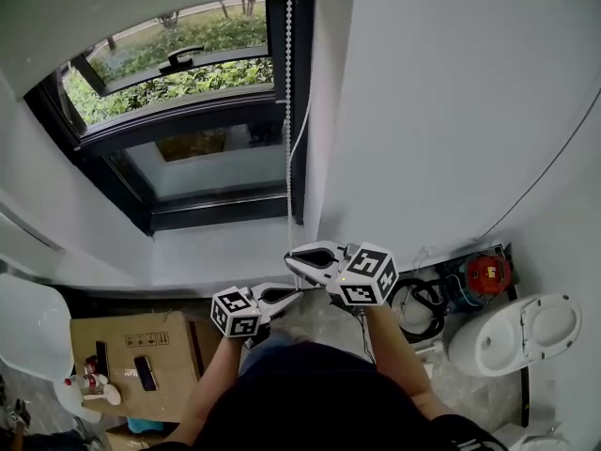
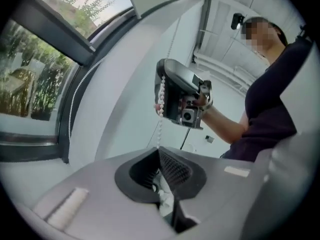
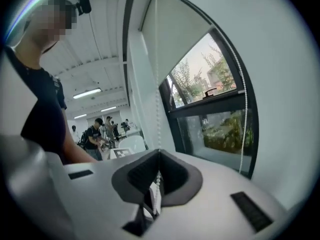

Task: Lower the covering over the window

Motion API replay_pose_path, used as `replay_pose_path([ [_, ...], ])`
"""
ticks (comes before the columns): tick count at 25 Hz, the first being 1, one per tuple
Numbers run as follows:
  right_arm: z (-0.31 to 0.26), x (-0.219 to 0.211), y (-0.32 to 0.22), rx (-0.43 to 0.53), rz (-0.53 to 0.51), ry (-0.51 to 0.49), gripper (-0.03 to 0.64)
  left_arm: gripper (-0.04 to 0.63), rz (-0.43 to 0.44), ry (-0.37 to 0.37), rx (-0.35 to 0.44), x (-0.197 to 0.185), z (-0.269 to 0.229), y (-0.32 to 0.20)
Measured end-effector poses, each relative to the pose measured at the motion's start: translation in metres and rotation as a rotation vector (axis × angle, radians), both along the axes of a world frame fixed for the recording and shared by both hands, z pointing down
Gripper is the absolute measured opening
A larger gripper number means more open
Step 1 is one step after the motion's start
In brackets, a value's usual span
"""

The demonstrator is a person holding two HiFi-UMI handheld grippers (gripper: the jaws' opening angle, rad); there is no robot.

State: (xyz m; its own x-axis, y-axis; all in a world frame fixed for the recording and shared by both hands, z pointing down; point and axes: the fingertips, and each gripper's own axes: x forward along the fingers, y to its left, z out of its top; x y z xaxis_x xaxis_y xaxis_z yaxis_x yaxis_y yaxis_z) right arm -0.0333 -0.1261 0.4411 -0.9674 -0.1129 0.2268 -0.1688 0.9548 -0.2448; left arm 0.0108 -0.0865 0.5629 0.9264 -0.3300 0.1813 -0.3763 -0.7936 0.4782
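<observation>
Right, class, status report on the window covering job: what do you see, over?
Both jaws shut on bead chain: left gripper low, right gripper higher. Blind up high, window mostly uncovered. Nothing blocking the chain.

Your daylight comes through the window at upper left, soft and even on the white wall; both gripper views bend strongly and darken at their round edges; near surfaces blur.
</observation>
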Motion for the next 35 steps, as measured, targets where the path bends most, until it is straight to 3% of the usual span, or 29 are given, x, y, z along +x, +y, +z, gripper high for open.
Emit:
replay_pose_path([
  [3, 0.000, -0.001, 0.002, -0.019, 0.003, -0.027, 0.014, 0.012, -0.020, 0.076, -0.025, -0.004, -0.001, 0.003],
  [6, -0.001, -0.006, -0.006, 0.011, 0.014, 0.004, 0.014, 0.012, -0.023, 0.088, -0.019, -0.012, -0.003, -0.002],
  [8, 0.004, -0.012, -0.010, 0.007, 0.024, 0.021, 0.014, 0.012, -0.016, 0.071, -0.019, -0.017, -0.001, -0.003],
  [12, 0.036, -0.023, -0.009, 0.027, 0.011, 0.171, 0.014, 0.014, 0.031, -0.043, -0.039, -0.024, 0.020, 0.003],
  [18, 0.042, -0.035, -0.015, -0.032, 0.058, 0.143, 0.014, 0.015, 0.078, -0.061, -0.065, -0.040, 0.024, 0.007],
  [23, 0.042, -0.037, -0.017, -0.068, 0.109, 0.109, 0.014, 0.014, 0.125, -0.100, -0.006, -0.053, 0.011, 0.007],
  [26, 0.040, -0.034, -0.017, -0.055, 0.136, 0.086, 0.014, 0.015, 0.130, -0.061, 0.052, -0.060, 0.000, 0.005],
  [30, 0.040, -0.031, -0.019, -0.034, 0.170, 0.060, 0.014, 0.015, 0.069, 0.042, 0.108, -0.073, -0.021, -0.007],
  [35, 0.042, -0.028, -0.016, -0.036, 0.196, 0.065, 0.014, 0.017, 0.028, 0.129, 0.202, -0.089, -0.078, -0.022],
])
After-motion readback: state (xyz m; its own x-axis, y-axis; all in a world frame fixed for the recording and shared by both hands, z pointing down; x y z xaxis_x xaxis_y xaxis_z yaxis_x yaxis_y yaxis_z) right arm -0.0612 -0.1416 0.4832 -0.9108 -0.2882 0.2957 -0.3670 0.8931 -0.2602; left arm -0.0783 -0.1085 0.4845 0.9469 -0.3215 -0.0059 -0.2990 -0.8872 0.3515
